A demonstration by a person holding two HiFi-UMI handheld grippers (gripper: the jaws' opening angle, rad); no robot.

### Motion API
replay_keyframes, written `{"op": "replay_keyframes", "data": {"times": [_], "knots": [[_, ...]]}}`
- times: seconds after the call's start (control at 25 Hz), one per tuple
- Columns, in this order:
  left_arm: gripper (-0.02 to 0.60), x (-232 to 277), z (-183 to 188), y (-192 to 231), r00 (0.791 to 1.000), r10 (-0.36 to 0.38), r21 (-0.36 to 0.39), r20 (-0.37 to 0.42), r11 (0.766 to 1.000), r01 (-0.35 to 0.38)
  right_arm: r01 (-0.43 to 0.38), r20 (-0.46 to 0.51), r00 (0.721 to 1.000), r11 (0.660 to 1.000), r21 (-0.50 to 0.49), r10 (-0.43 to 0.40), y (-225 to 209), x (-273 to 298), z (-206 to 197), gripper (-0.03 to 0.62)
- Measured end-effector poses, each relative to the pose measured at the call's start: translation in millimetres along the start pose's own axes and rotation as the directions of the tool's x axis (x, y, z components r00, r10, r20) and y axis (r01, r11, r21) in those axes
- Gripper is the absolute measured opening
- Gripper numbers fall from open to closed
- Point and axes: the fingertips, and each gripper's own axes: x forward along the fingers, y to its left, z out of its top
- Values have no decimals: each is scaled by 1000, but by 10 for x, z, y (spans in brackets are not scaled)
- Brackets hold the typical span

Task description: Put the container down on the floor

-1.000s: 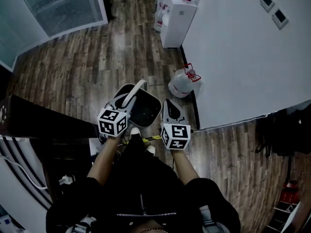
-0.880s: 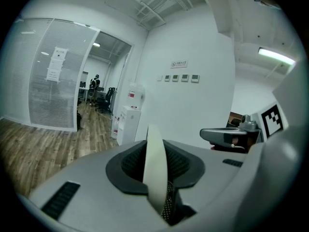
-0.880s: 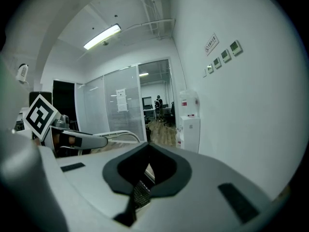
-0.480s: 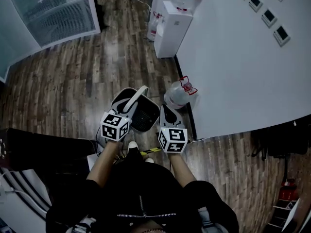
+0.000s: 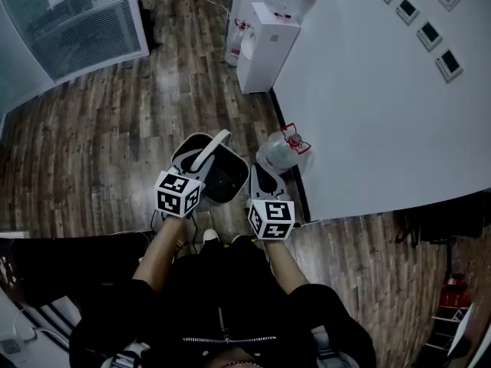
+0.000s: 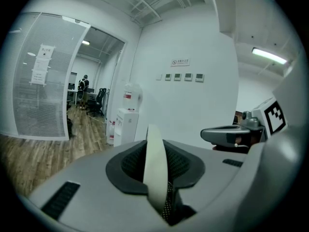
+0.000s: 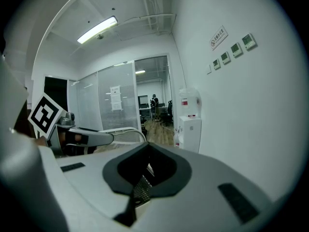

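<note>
The container is a grey bin with a dark inside and a white hoop handle. It hangs above the wooden floor, just in front of the person's legs. My left gripper is shut on that handle, and in the left gripper view the white handle band runs up between the jaws. My right gripper sits beside the container's right side. Its jaws are closed, and I see nothing held between them.
A large water bottle with a red cap lies on the floor by the white wall, just right of the container. A water dispenser stands further along the wall. A glass partition is at the far left and dark furniture at the lower left.
The person has stepped forward, so the dark furniture has slid back to the lower left. The container stays hanging from the left gripper, now closer to the water bottle.
</note>
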Motion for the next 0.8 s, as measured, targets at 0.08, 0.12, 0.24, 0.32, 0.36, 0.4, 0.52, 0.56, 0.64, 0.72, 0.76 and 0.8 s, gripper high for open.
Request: {"op": "replay_keyframes", "data": {"times": [0.08, 0.12, 0.24, 0.32, 0.36, 0.4, 0.52, 0.56, 0.64, 0.72, 0.76, 0.8], "knots": [[84, 32, 27, 71, 1000, -2, 4, -4, 1000, 2, 5, -3, 1000, 1000, 2, -5, -6, 47, 3, 11], [84, 51, 37, 100, 1000, -3, 5, -6, 1000, 3, 9, -4, 1000, 1000, 5, -9, -16, 65, 6, 11], [84, 97, 41, 150, 1000, -9, 1, -13, 1000, 9, 19, -11, 1000, 1000, 10, -18, -46, 95, -4, 11], [84, 137, 44, 172, 1000, -11, -1, -17, 1000, 11, 22, -18, 1000, 1000, 13, -21, -72, 127, -12, 11], [84, 163, 46, 182, 1000, -13, -3, -19, 1000, 13, 22, -22, 1000, 1000, 16, -21, -87, 148, -12, 11], [84, 192, 49, 191, 1000, -15, -6, -21, 1000, 15, 21, -24, 1000, 1000, 21, -20, -103, 172, -8, 11], [84, 283, 49, 229, 999, -19, -11, -29, 1000, 19, 17, -27, 1000, 999, 32, -16, -135, 255, 8, 11], [84, 320, 51, 245, 999, -20, -11, -33, 1000, 20, 18, -28, 999, 999, 33, -17, -153, 292, 7, 11], [84, 404, 53, 268, 999, -24, -8, -42, 1000, 24, 23, -35, 999, 999, 38, -22, -207, 369, -17, 11], [84, 481, 56, 283, 998, -33, -5, -48, 999, 33, 26, -42, 999, 999, 43, -25, -257, 441, -38, 11], [84, 515, 60, 298, 998, -37, -4, -50, 999, 37, 27, -43, 999, 999, 47, -25, -272, 481, -38, 11], [84, 551, 68, 320, 998, -41, -1, -52, 999, 41, 28, -42, 999, 998, 50, -26, -283, 527, -31, 11]]}}
